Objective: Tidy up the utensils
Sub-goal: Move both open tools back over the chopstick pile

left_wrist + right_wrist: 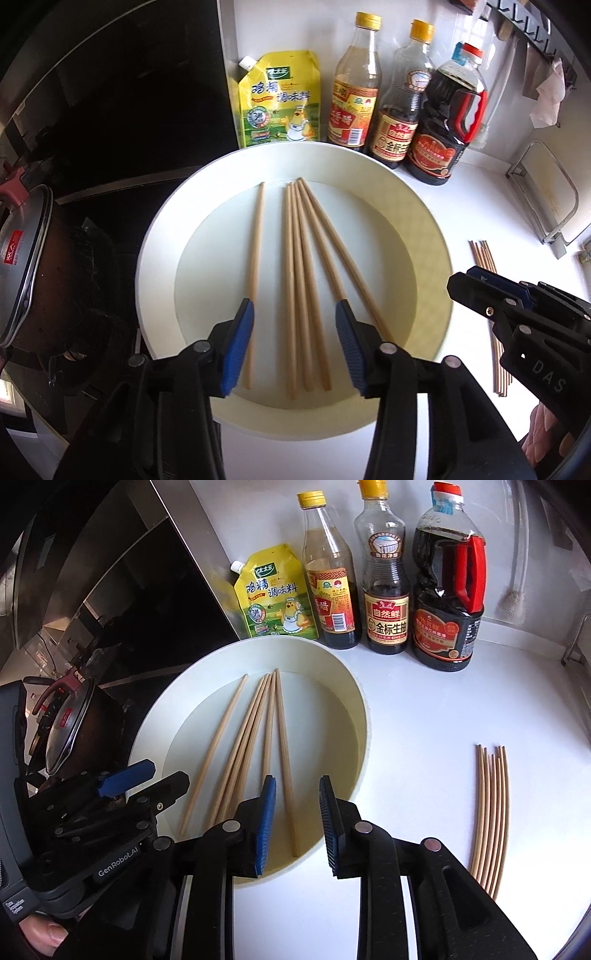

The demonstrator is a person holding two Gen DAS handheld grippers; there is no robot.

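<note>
White desk (pixel 424 709). Directly on it: round cream tray (pixel 364 716) at left; loose bundle of chopsticks (pixel 493 812) well apart at right. Along back wall, a row: yellow seasoning pouch (pixel 275 594), vinegar bottle (pixel 330 579), two soy sauce bottles (pixel 386 590).

Bare counter (pixel 424 720) right of bowl (pixel 360 716) — bottles (pixel 386 590) (rear) block.

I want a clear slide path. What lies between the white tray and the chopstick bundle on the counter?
Nothing: in the right wrist view, bare white counter separates the tray from the bundle.
</note>
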